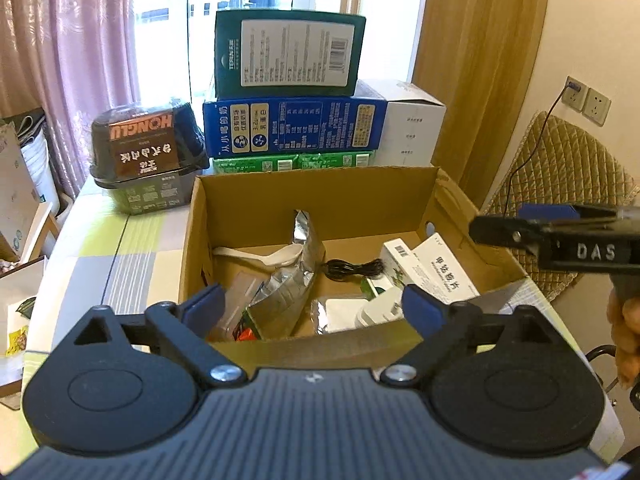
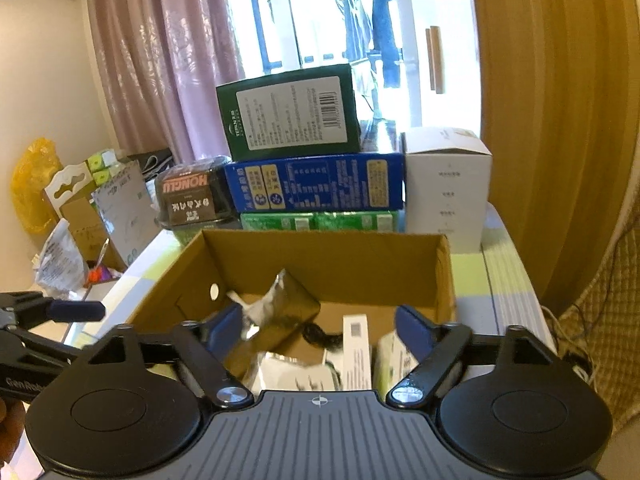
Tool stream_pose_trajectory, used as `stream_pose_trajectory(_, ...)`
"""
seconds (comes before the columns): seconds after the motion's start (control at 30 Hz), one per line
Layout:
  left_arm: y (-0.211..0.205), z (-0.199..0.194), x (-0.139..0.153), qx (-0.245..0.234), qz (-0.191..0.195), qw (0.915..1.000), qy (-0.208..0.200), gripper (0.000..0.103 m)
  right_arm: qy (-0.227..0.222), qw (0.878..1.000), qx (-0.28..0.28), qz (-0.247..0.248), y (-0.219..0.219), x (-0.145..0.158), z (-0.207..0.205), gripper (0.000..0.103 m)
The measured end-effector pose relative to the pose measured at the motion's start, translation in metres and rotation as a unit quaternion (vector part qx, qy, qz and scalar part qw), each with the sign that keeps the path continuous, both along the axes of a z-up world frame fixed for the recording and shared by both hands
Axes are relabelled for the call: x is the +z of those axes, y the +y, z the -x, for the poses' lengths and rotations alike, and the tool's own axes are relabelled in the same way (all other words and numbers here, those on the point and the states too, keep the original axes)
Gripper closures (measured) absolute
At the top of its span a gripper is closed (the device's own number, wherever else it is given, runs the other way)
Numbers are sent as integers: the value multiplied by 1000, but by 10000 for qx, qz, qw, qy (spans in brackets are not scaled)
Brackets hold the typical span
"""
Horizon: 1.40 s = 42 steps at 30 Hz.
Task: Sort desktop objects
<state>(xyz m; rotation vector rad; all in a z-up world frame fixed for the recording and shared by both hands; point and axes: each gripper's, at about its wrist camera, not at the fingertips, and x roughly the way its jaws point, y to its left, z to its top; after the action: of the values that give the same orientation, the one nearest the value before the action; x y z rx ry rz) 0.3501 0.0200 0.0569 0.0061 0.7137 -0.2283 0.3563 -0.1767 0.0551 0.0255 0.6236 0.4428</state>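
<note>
A stack of cartons walls off the far side of the table (image 1: 96, 240): a green box (image 1: 288, 50) on top, a blue milk carton (image 1: 294, 126) under it, green packs (image 1: 294, 162) at the bottom, and a white box (image 1: 412, 124) just beside them on the right. A dark HONGLU tub (image 1: 146, 152) sits to the stack's left. Behind are a pink curtain (image 1: 72, 60) and a bright window; a quilted chair (image 1: 560, 184) stands off the table's right edge, with a wall socket (image 1: 586, 98) above it.

Nearer in, an open cardboard box (image 1: 312, 196) takes up the middle of the table, touching or nearly touching the green packs. Inside lie a crumpled foil bag (image 1: 292, 276) standing partly upright, a white plastic spoon (image 1: 256, 256) along the back, a coiled black cable (image 1: 352, 269), a white medicine box (image 1: 444, 276) leaning at the right wall, and a white plug (image 1: 378, 310) near the front — all loose, overlapping in places.

The left gripper (image 1: 312, 308) hangs over the box's near rim, fingers spread wide and holding nothing. The right gripper (image 2: 320, 328) is likewise spread and empty above the near rim; in the left view it enters side-on over the box's right wall.
</note>
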Motion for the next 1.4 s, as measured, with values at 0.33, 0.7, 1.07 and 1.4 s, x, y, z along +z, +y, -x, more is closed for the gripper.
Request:
stream_pose_trajectory(0.33,-7,67,21,273,6,9996,61,1,142,9995,-274,-79,-31,20,68,2)
stream_pose_trajectory(0.7,-12,145,48,578,149,9982,50,1,279,9992,-286,44,-45,48,144,2)
stream_pose_trajectory(1.07,-13,211,66,940,80,9955,11,1,409,9984,-388,95,-61,55,207,2)
stream_pose_trajectory(1.4,-15,257,76,1022,79,9947,-44,1,264,9986,-341,321,-65,64,249,2)
